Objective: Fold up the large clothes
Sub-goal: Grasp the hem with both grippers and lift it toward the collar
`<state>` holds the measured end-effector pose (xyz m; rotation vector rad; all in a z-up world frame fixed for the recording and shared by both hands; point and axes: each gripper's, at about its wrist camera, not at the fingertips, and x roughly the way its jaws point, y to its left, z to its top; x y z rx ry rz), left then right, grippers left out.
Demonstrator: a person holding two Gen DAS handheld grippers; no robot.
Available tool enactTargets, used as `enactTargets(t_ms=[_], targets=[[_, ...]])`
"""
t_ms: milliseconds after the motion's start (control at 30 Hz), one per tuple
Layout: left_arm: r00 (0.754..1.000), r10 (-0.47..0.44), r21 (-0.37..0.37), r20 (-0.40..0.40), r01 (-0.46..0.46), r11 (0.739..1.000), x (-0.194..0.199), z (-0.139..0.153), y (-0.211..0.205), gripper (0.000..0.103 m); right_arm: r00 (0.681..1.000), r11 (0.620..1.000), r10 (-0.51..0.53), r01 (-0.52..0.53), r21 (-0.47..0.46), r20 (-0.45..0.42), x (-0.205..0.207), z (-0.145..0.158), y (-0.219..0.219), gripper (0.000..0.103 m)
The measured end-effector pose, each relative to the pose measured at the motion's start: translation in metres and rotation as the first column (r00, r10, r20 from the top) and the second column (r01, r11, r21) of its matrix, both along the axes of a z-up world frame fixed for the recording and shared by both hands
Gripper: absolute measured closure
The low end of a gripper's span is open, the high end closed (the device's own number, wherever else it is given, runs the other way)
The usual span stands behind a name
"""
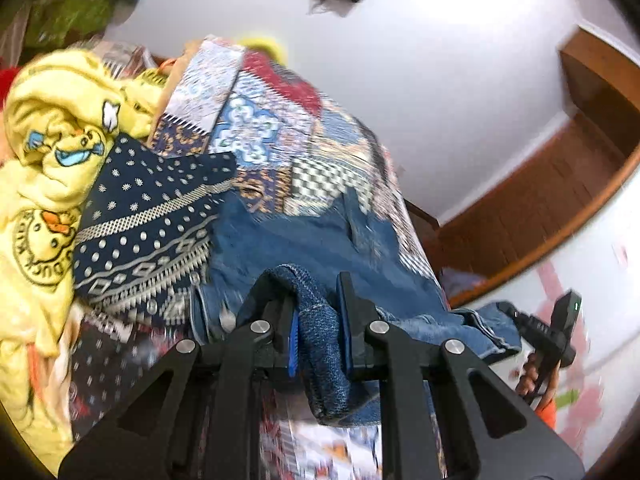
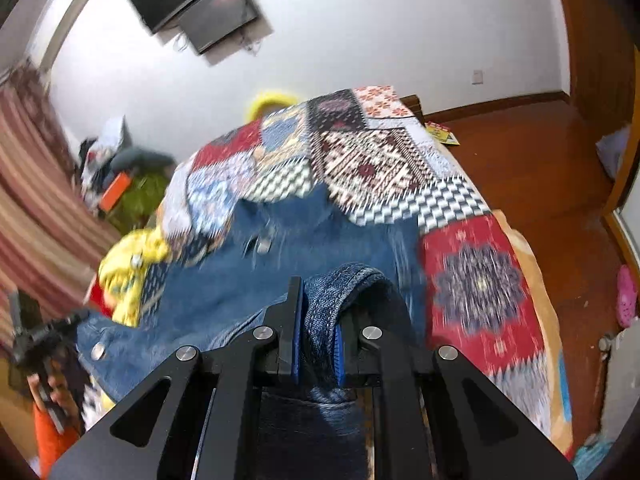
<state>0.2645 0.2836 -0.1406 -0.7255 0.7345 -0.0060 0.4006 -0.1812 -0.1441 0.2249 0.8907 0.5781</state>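
A blue denim garment (image 1: 304, 240) lies spread on a patchwork bedspread (image 1: 280, 120). My left gripper (image 1: 318, 320) is shut on a bunched fold of the denim, which hangs between its blue pads. My right gripper (image 2: 320, 332) is shut on another thick denim edge (image 2: 344, 280); the rest of the garment (image 2: 280, 256) stretches away over the bedspread (image 2: 380, 160). The right gripper also shows in the left wrist view (image 1: 536, 332) at the right, holding the denim's far corner. The left gripper shows in the right wrist view (image 2: 44, 336) at the left.
A yellow duck-print garment (image 1: 52, 152) and a navy patterned cloth (image 1: 148, 216) lie piled at the bed's left side. A wooden floor (image 2: 540, 168) runs right of the bed. A wall-mounted screen (image 2: 200, 4) hangs on the far wall. Striped curtains (image 2: 36, 184) stand at the left.
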Motion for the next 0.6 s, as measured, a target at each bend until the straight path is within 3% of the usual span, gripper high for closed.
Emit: enactTargets(t_ms=[200, 333, 467, 600], targets=[[0.985, 0.049, 0.031, -0.167, -0.044, 0.999, 0.065, -0.069, 0.015, 0.087, 0.993, 0.997, -0.052, 0.046, -0.057, -0.101, 0.057, -0.054, 0.027, 0.092], [0.967, 0.026, 0.103, -0.255, 0.0, 0.995, 0.085, -0.108, 0.009, 0.084, 0.981, 0.993, -0.06, 0.041, -0.107, -0.182, 0.077, -0.097, 0.032, 0.091], [0.97, -0.024, 0.229, -0.244, 0.081, 0.97, 0.084, -0.106, -0.006, 0.084, 0.985, 0.995, -0.001, -0.017, -0.103, -0.175, 0.077, -0.111, 0.028, 0.09], [0.951, -0.069, 0.354, -0.302, 0.179, 0.918, 0.082, -0.095, -0.023, 0.083, 0.98, 0.99, 0.053, -0.076, -0.116, -0.194, 0.071, -0.1, 0.021, 0.075]])
